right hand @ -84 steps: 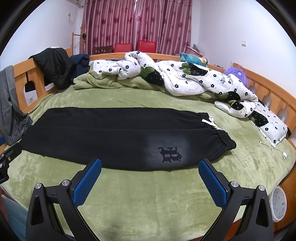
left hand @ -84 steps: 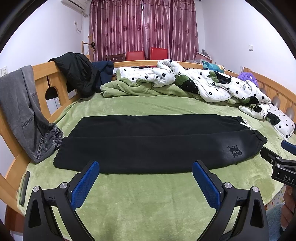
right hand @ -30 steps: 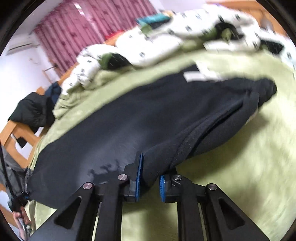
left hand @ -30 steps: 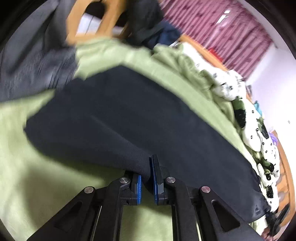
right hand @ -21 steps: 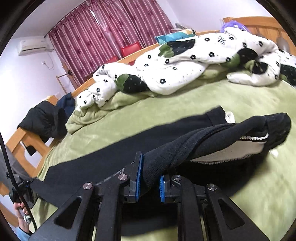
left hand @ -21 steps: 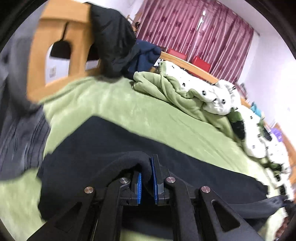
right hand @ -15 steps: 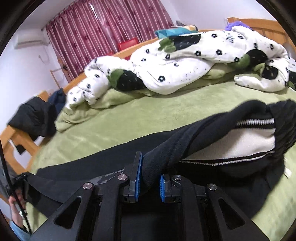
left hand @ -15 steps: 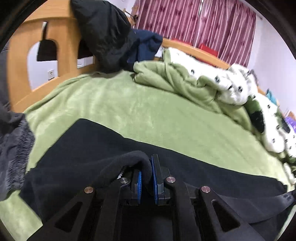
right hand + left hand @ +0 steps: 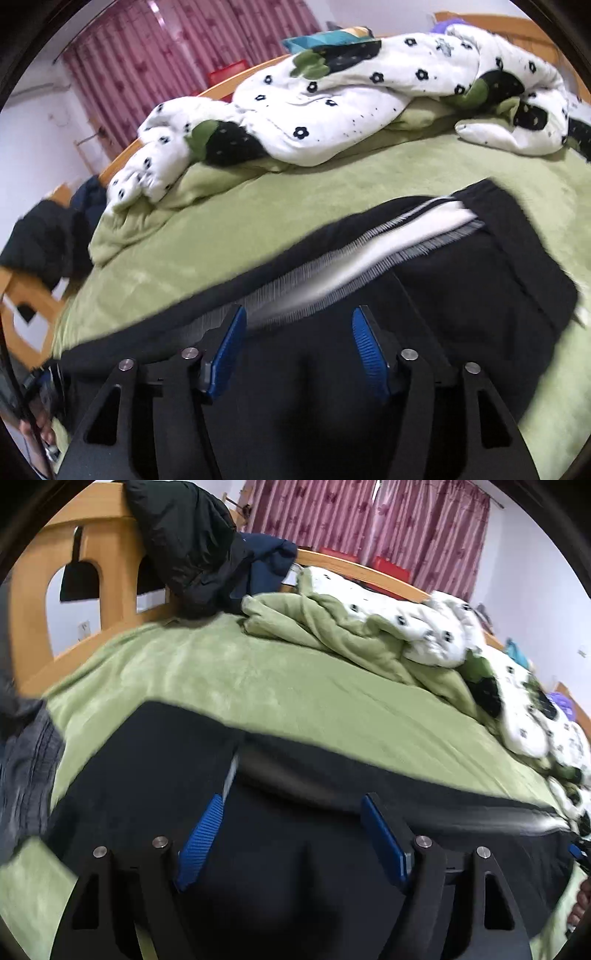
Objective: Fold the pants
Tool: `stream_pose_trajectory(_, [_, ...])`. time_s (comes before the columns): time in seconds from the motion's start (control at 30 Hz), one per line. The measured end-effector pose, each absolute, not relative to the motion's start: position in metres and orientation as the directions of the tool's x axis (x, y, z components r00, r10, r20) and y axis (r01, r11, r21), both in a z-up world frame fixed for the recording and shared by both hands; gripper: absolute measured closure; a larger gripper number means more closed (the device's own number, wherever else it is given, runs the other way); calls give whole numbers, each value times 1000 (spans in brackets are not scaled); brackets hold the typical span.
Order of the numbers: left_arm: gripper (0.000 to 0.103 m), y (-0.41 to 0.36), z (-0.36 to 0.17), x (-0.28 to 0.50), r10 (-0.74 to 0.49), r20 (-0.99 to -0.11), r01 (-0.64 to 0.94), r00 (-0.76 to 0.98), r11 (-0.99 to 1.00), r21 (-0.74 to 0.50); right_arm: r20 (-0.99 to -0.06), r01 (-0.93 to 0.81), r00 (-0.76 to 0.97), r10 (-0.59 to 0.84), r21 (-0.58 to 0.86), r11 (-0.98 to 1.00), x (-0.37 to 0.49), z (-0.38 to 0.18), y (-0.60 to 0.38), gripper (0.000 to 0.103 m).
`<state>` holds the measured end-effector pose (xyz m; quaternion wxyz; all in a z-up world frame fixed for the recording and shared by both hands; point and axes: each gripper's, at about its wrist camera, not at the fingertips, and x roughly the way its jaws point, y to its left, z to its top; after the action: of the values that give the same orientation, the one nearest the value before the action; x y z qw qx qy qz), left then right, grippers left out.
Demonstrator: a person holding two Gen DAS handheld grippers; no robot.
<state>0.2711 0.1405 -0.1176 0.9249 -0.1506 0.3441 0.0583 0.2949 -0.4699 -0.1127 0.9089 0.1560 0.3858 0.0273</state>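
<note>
Black pants (image 9: 155,760) lie lengthwise on the green bedcover (image 9: 288,686), one leg laid over the other. My left gripper (image 9: 293,812) hovers over the cuff end, its jaws opening, blue pads apart and off the cloth. In the right wrist view the pants (image 9: 480,288) show a white inner lining strip (image 9: 369,254) near the waistband. My right gripper (image 9: 297,325) sits just above that edge, jaws opening, the fabric blurred as it drops below the pads. Neither gripper presses on the cloth.
A white flowered duvet (image 9: 351,96) and a bunched green blanket (image 9: 332,627) lie at the far side of the bed. Dark jackets (image 9: 192,542) hang on the wooden bed rail (image 9: 33,590). Grey jeans (image 9: 22,775) hang at the left edge. Maroon curtains (image 9: 369,520) behind.
Both grippers carried the near pants edge away from me over the other leg, then their jaws opened and let the cloth fall flat.
</note>
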Motion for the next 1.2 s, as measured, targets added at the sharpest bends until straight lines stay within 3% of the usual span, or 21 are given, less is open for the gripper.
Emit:
stream_pose_trajectory(0.27, [27, 142, -181, 168, -155, -738, -251, 657, 878, -408, -758, 128, 635, 149, 293, 947, 203, -149, -502, 37])
stream_pose_trajectory(0.37, [28, 153, -199, 158, -208, -694, -277, 690, 809, -519, -769, 169, 617, 166, 335, 927, 186, -171, -515, 37])
stream_pose_trajectory(0.5, [28, 163, -199, 183, -243, -675, -289, 696, 766, -574, -741, 162, 643, 193, 378, 911, 188, -177, -519, 36])
stream_pose_trajectory(0.57, [34, 169, -204, 198, -248, -676, -303, 694, 751, -587, -724, 160, 656, 212, 408, 899, 203, -177, -520, 35])
stream_pose_trajectory(0.67, [52, 177, -207, 222, -194, -675, -355, 712, 731, -583, -714, 209, 659, 235, 474, 855, 237, -185, -527, 36])
stream_pose_trajectory(0.73, [71, 182, -209, 236, -174, -684, -384, 709, 717, -581, -710, 244, 668, 222, 491, 836, 258, -189, -533, 52])
stream_pose_trajectory(0.77, [74, 186, -211, 243, -173, -681, -398, 711, 699, -594, -718, 265, 663, 212, 490, 831, 267, -192, -536, 64])
stream_pose_trajectory(0.87, [85, 195, -215, 253, -183, -675, -417, 714, 663, -621, -704, 304, 669, 236, 550, 778, 290, -199, -548, 82])
stream_pose_trajectory(0.93, [91, 192, -210, 250, -158, -686, -412, 710, 697, -587, -699, 313, 671, 247, 570, 760, 290, -197, -550, 86])
stream_pose_trajectory(1.2, [92, 171, -172, 196, -128, -706, -316, 696, 828, -462, -642, 257, 724, 253, 591, 765, 239, -155, -557, 91])
